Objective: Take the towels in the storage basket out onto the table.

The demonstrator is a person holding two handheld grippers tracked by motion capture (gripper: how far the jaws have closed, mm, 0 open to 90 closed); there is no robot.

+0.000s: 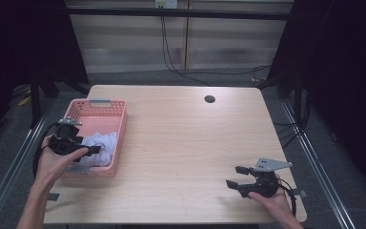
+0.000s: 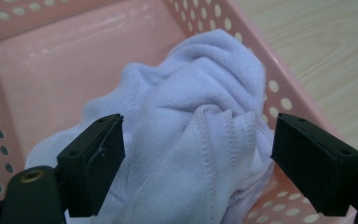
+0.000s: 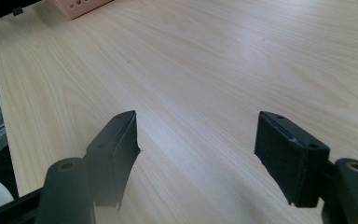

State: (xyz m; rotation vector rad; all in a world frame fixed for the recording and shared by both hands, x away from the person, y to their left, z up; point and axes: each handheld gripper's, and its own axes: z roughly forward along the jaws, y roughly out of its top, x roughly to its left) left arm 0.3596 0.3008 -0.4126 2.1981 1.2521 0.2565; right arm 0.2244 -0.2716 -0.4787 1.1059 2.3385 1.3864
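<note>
Our left gripper (image 1: 91,150) hangs inside the pink basket (image 1: 119,110) at the left side of the table (image 1: 186,138), its jaws spread wide on either side of a bunched white cloth (image 1: 102,143). In the left gripper view the gripper (image 2: 198,140) has a raised fold of the cloth (image 2: 200,140) standing between the jaws; the left one looks to be brushing the fabric, the right one sits just beside it with a sliver of basket wall (image 2: 279,93) showing between, so nothing is pinched. The cloth lies crumpled in the near part of the basket, heaped against the perforated wall on the table side, with the bare pink floor beyond it. A stitched hem runs down the fold nearest the camera.

Our right gripper (image 1: 234,176) is well apart from all this, held by the right hand (image 1: 274,200) low over the near right part of the table, jaws pointing left toward the basket. Its jaws are wide too and hold nothing; in the right gripper view the gripper (image 3: 196,135) has bare wood grain between them, and a corner of the basket (image 3: 77,7) peeks in at the top left. We cannot tell whether it touches the tabletop or sits just above it.

Our left hand (image 1: 57,160) grips its tool at the basket's outer rim. A dark round hole (image 1: 209,99) sits at the far side of the table.
</note>
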